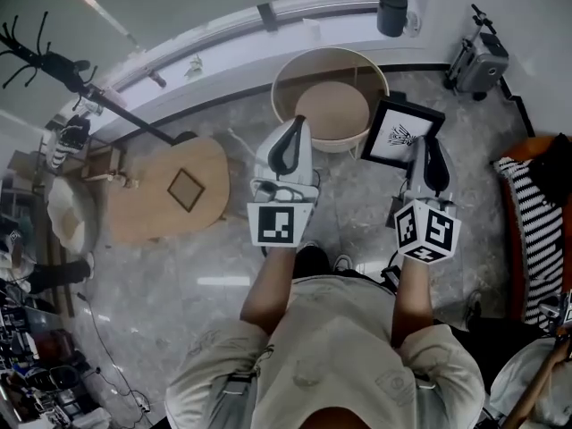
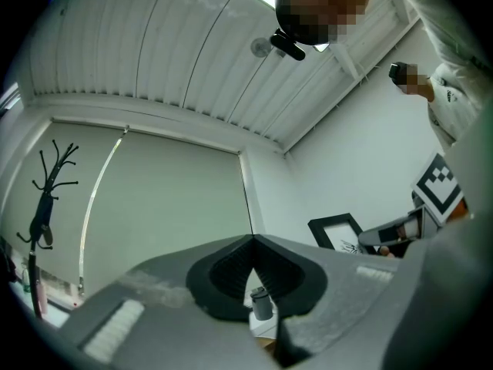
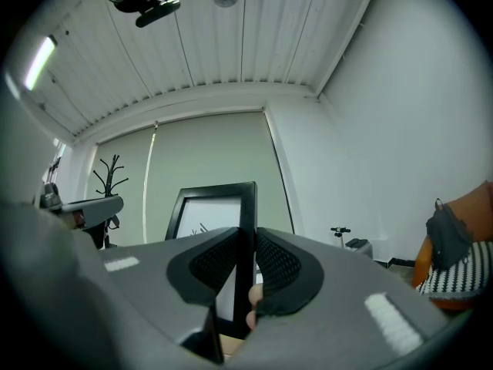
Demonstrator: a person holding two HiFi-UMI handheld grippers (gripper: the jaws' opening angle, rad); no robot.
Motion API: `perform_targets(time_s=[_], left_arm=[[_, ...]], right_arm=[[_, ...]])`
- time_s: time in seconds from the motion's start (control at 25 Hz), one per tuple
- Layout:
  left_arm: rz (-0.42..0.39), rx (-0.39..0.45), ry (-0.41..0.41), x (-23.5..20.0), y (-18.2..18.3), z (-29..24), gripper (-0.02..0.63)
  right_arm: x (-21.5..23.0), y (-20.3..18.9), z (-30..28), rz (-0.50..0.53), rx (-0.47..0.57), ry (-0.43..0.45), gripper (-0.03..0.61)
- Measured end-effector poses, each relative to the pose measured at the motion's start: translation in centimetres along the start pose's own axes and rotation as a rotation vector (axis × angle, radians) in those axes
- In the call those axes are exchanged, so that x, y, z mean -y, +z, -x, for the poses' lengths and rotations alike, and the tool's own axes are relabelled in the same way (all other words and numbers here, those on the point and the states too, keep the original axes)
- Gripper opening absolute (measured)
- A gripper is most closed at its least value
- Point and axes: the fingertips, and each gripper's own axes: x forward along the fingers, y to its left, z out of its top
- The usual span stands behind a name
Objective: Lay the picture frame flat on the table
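Note:
The picture frame [image 1: 399,132], black with a white drawing in it, hangs in the air just right of a round table's rim [image 1: 284,79], with its face turned up toward me. My right gripper [image 1: 427,143] is shut on the frame's right edge. In the right gripper view that black edge [image 3: 246,206] stands upright between the two pads. My left gripper [image 1: 295,121] is over the round table's near rim, shut, with nothing between its pads. In the left gripper view the frame [image 2: 339,232] shows at the right, with the right gripper [image 2: 393,236] on it.
The round table has a raised pale rim and a wooden top [image 1: 332,110]. An oval wooden table [image 1: 143,208] with a small square thing [image 1: 186,189] on it stands to the left. A striped cushion [image 1: 534,231] lies at the right, and a grey cylinder [image 1: 391,12] stands by the wall.

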Motion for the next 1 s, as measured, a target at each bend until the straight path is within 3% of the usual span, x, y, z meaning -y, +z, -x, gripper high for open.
perform_targets(time_s=[0.24,0.88,1.0], left_arm=[[0.001,0.006,0.003,-2.5,-2.0,-2.7,0.003],[-0.019,-0.002,-0.016,-14.5,-7.3,-9.5,0.003],[0.021,0.012,-0.004,-16.3,-7.6,-9.6,0.003]], right_arm=[[-0.8,-0.9,-3.5,0.03,-0.015,-0.007,0.074],[-7.8,-3.1,-15.7,0.071,-0.028,-0.035,0.074],[-9.2,-3.2,-16.5,0.08,-0.018,-0.036,0.074]])
